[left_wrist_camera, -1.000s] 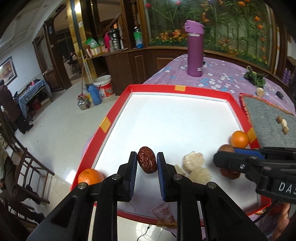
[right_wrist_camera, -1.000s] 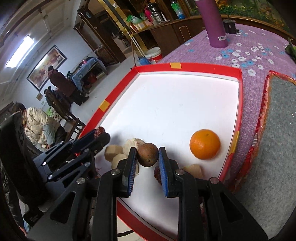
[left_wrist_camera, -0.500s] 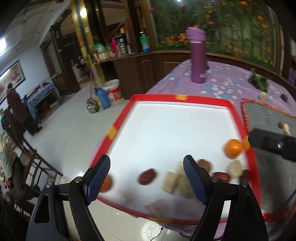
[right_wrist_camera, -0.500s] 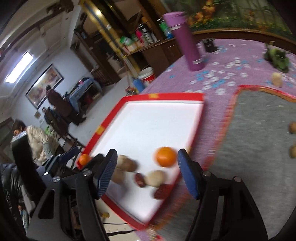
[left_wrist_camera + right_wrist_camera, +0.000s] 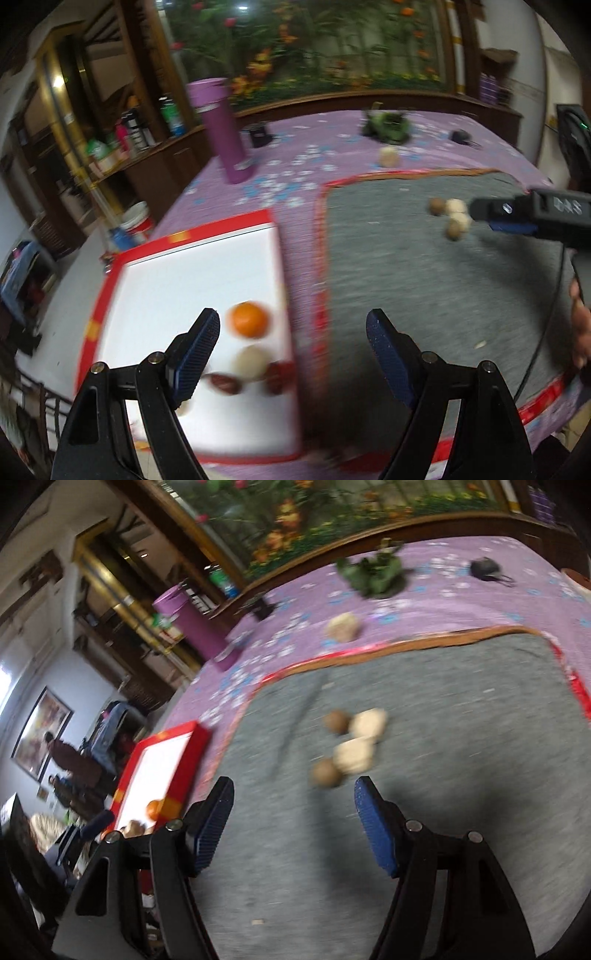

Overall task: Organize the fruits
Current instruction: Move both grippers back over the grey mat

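Observation:
My left gripper is open and holds nothing; it hangs over the seam between the white red-rimmed tray and the grey mat. On the tray lie an orange, a pale round fruit and two red dates. My right gripper is open and holds nothing, above the grey mat. Just ahead of it sits a cluster of two brown balls and two pale lumps. In the left wrist view the right gripper is beside that cluster.
A purple bottle stands at the back of the flowered purple tablecloth. A green leafy thing, a pale lump and a small black object lie beyond the mat. A hand shows at the right edge. People are in the room behind.
A second ago my left gripper was shut on a red date and my right on a brown ball. Both opened, left them on the tray, and swung right toward the grey mat.

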The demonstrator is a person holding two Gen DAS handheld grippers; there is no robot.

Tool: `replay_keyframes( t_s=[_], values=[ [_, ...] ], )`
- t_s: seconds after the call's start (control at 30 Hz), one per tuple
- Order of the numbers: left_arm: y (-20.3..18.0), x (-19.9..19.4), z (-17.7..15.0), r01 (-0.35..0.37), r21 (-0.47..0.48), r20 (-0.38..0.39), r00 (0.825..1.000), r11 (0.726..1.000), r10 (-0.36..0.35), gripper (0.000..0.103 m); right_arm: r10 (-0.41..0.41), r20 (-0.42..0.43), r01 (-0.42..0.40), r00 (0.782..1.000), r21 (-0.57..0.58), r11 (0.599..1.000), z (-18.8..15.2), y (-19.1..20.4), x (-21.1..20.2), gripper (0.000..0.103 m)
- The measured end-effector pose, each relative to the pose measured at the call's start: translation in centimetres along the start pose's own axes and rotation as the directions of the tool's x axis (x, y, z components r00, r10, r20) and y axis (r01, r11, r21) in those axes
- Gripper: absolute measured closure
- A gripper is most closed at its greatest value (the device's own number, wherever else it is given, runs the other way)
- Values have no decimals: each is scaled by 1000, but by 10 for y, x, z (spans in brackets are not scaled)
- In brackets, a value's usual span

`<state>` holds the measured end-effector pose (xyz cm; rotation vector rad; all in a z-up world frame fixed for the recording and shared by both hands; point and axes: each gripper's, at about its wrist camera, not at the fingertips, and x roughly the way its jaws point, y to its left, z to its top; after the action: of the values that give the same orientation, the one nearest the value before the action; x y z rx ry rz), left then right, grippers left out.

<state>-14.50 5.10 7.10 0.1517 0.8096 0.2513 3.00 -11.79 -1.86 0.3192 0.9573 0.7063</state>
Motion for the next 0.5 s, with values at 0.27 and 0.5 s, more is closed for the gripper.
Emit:
replay_keyframes(
  t_s=[0.27, 0.5],
  values=[
    [-45, 17, 23, 85, 77, -19, 996, 993, -83, 21, -265, -23, 256, 964, -198, 946, 11, -15, 15, 40],
    [-39, 30, 28, 86, 58, -39, 996, 995, -84, 21, -264, -78, 228, 961, -308, 924, 16, -11, 42, 51]
  ],
)
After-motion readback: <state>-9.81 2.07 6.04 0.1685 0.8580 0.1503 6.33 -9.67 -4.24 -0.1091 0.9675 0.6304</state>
